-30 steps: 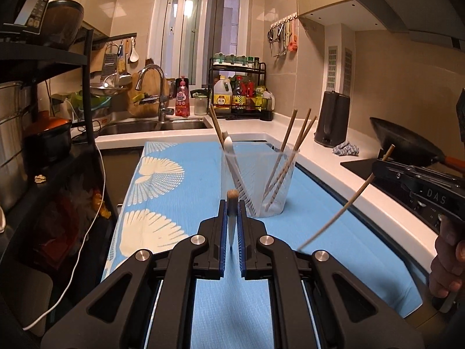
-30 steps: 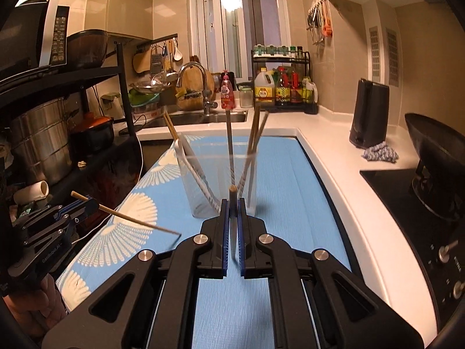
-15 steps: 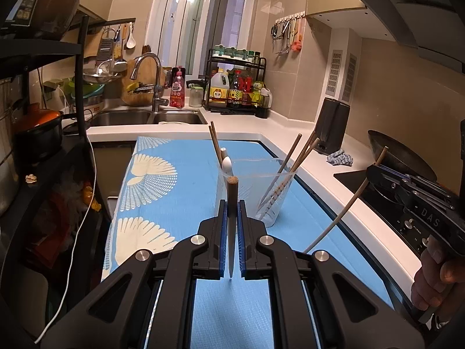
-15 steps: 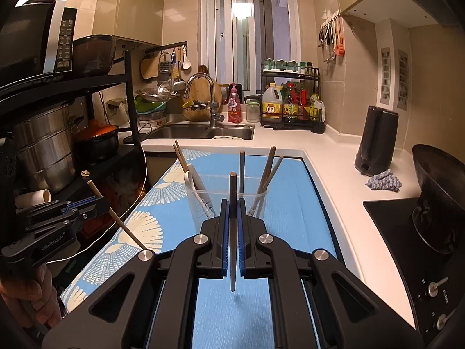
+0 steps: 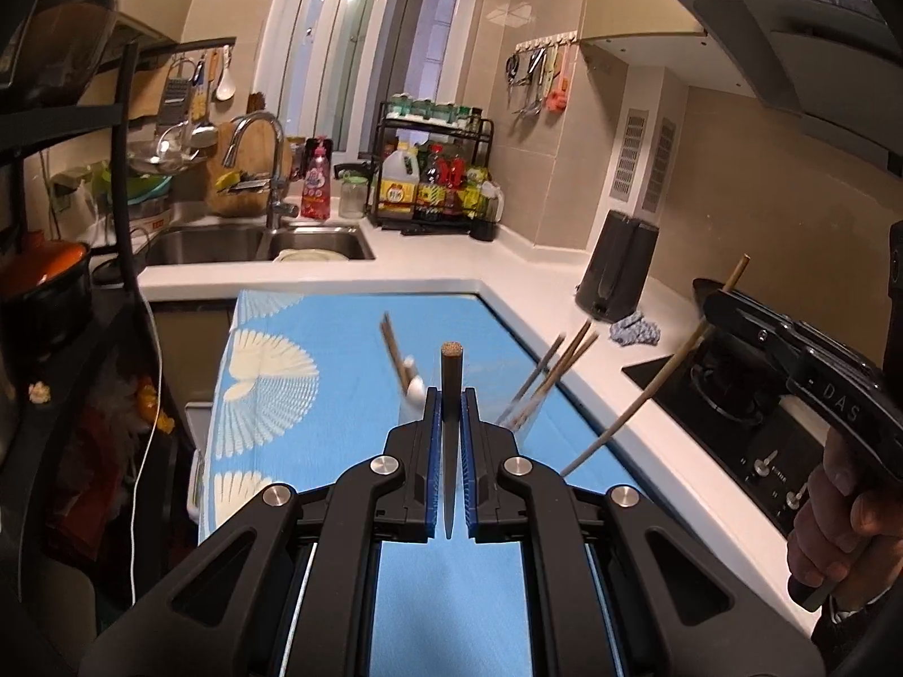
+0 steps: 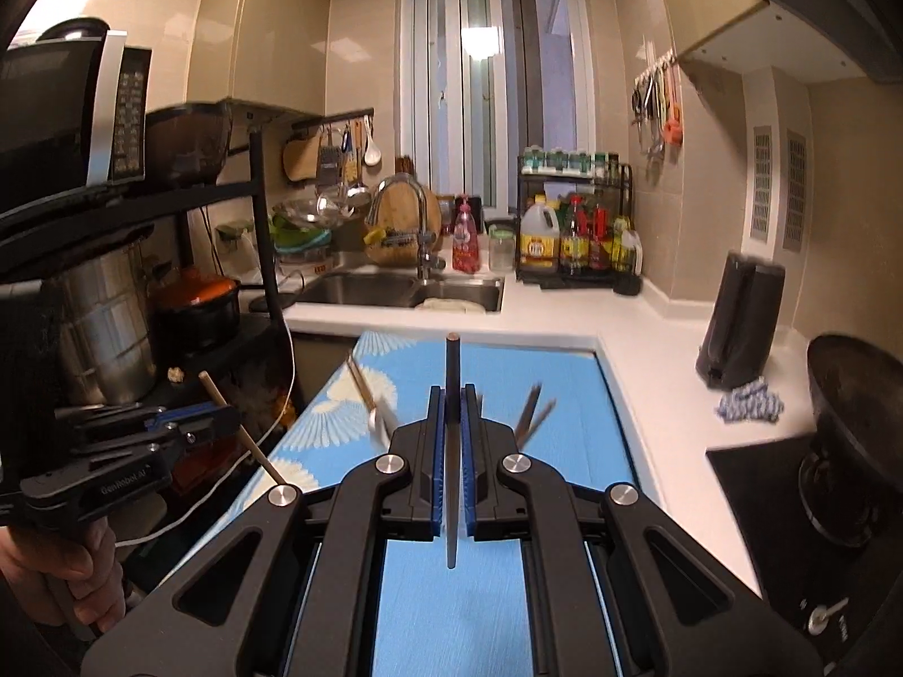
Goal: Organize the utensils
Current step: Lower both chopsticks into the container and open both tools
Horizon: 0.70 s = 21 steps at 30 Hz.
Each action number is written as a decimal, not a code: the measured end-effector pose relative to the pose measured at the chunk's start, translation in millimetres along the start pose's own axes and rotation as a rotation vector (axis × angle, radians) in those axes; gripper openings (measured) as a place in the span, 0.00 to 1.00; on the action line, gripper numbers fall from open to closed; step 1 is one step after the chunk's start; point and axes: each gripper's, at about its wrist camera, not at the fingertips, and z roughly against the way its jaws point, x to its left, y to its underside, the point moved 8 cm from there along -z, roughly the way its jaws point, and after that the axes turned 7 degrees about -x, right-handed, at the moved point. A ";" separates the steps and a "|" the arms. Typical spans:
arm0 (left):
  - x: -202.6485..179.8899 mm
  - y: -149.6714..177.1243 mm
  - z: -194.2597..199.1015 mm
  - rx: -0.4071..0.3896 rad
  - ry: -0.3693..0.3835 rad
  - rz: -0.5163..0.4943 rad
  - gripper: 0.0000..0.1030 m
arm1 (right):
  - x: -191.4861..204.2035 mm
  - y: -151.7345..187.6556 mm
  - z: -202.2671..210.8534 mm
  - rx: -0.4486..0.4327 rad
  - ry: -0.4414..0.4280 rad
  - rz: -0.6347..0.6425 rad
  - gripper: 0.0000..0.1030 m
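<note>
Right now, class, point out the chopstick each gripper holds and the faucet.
left chopstick (image 5: pixel 450 389), left wrist view, upper shaft.
right chopstick (image 6: pixel 452 389), right wrist view, upper shaft.
faucet (image 6: pixel 420 209), right wrist view, curved neck.

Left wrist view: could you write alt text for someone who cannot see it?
A handheld gripper clamps one upright chopstick above a blue patterned mat. Ahead, a clear cup holds more chopsticks; at right, a second gripper holds another.

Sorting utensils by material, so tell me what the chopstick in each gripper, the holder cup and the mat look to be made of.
Chopstick in the left hand-held gripper: probably wood or bamboo, matte brown, fibrous cut end.
Chopstick in the right hand-held gripper: likely the same, darker, matte.
Holder cup: clear, plastic or glass, blurred, cannot tell which.
Mat: blue, printed white fans, smooth, cloth or vinyl.
</note>
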 end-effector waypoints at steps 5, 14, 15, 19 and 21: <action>-7.8 -51.8 -7.9 -0.063 0.031 -0.001 0.06 | -1.4 -49.4 -11.7 -0.078 -0.006 0.019 0.05; -6.3 -79.3 -65.6 -0.082 0.001 -0.020 0.06 | -17.5 -74.0 -63.4 -0.122 0.017 0.027 0.05; -4.4 -76.4 -73.9 -0.069 0.001 -0.019 0.06 | -20.7 -68.7 -72.8 -0.107 0.019 0.025 0.05; 1.8 -50.3 -107.3 0.001 0.005 -0.013 0.06 | -28.8 -36.7 -108.1 -0.028 0.017 0.022 0.05; 3.4 -36.8 -120.8 0.036 0.009 -0.014 0.06 | -31.3 -18.8 -121.6 0.012 0.011 0.018 0.05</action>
